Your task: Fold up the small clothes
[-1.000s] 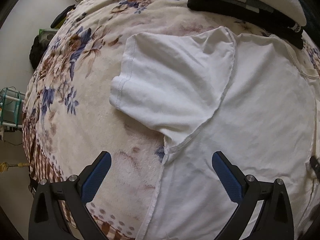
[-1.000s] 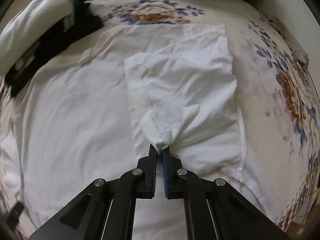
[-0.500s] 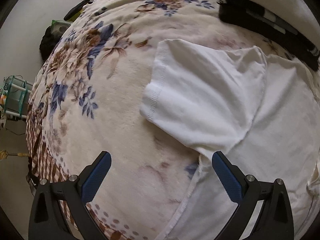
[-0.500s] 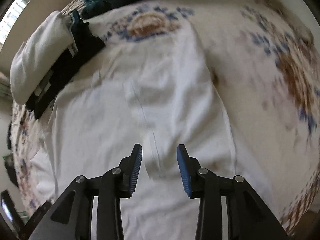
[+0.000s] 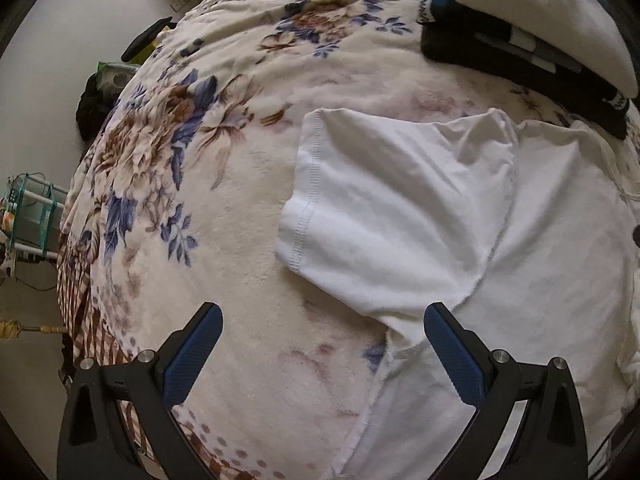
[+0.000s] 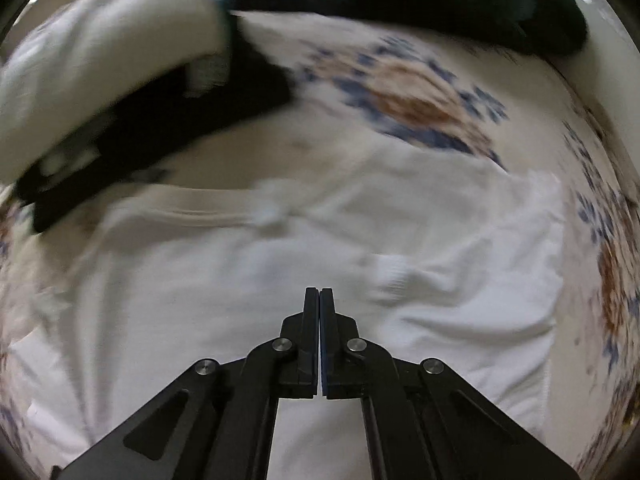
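On the bed, white tee flat on floral blanket, neck toward the clothes stack; L sleeve spread outward, unfolded; R sleeve now lying folded in over the body, was pinched a sec ago, dropped since; R gripper fingers opened to let go, just snapped back together, nothing between them, hovering over mid-chest near the collar; view blurred, so swinging fast across the shirt; L gripper fingers wide, empty, poised above armpit seam, barely shifted; means one side done, other side pending; prob next: grab L sleeve hem, fold inward to match; risk: fleece drags cotton, fold may skew; tee thin, limp, needs a corner pinch.
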Motion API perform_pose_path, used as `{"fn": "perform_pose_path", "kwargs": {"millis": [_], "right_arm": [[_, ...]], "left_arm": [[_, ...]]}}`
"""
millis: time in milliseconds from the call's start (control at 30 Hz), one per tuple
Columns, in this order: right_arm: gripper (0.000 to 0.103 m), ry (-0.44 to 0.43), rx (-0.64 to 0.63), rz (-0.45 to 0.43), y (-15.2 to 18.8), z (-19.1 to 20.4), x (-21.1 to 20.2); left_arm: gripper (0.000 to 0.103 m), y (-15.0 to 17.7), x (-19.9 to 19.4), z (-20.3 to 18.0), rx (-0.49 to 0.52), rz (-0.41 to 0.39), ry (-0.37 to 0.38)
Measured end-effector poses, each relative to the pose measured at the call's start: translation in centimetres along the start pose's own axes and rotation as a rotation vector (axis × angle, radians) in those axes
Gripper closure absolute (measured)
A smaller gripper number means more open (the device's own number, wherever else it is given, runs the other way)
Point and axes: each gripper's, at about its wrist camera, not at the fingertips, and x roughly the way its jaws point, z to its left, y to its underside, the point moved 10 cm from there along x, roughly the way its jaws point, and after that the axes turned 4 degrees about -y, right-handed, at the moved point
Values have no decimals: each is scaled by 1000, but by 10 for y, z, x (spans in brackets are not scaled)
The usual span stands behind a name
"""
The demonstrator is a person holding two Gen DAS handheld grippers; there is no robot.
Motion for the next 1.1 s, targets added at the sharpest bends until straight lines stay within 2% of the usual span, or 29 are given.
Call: {"fn": "perform_pose_path", "kwargs": {"millis": [33,100,133,167,200,300,400,467,533,600,667,700,733,767,800,833,900,933,967,1100], "right_arm": [[103,-25,15,28,1,3,0],[98,-107,96,53,11,-11,-13],[84,-134,139,59,18,-24,-21],[64,-132,201,64,27,-44,-28],[59,-134,251,63,37,-63,-34],[59,-122,428,97,81,-127,-49],[59,-195,665,129,118,-168,-47],[58,-233,777,141,134,-181,-39],[58,-273,852,147,146,-185,-32],[58,-308,902,151,156,-186,-22],[58,-332,935,145,158,-185,-15],[58,-340,947,138,159,-184,-12],[58,-350,955,128,157,-182,-9],[58,-363,965,117,153,-180,-6],[58,-377,972,101,150,-177,-6],[58,-382,970,91,146,-176,-6],[65,-371,956,85,140,-171,-6],[79,-377,947,83,137,-167,-7],[87,-369,929,88,135,-163,-7],[93,-376,872,93,130,-149,-12]], "left_arm": [[0,-1,-3,-5,6,-2,11],[0,-4,-15,-31,28,10,96],[0,-7,-23,-48,42,10,150],[0,-11,-33,-67,66,2,200],[0,-18,-46,-94,113,-17,249],[0,-35,-74,-173,246,-46,371],[0,-43,-85,-254,402,-34,454],[1,-44,-82,-296,498,-31,457],[13,-42,-74,-332,604,-34,436],[17,-41,-66,-359,710,-55,390],[26,-36,-63,-373,777,-81,373],[39,-32,-59,-378,807,-86,361],[65,-29,-56,-382,829,-87,359],[78,-25,-55,-383,839,-91,366],[98,-22,-57,-384,843,-100,387],[103,-23,-61,-382,839,-133,395],[103,-29,-67,-374,819,-198,385],[103,-34,-68,-366,799,-211,378],[103,-40,-68,-358,770,-211,377],[103,-64,-65,-328,666,-205,380]]}}
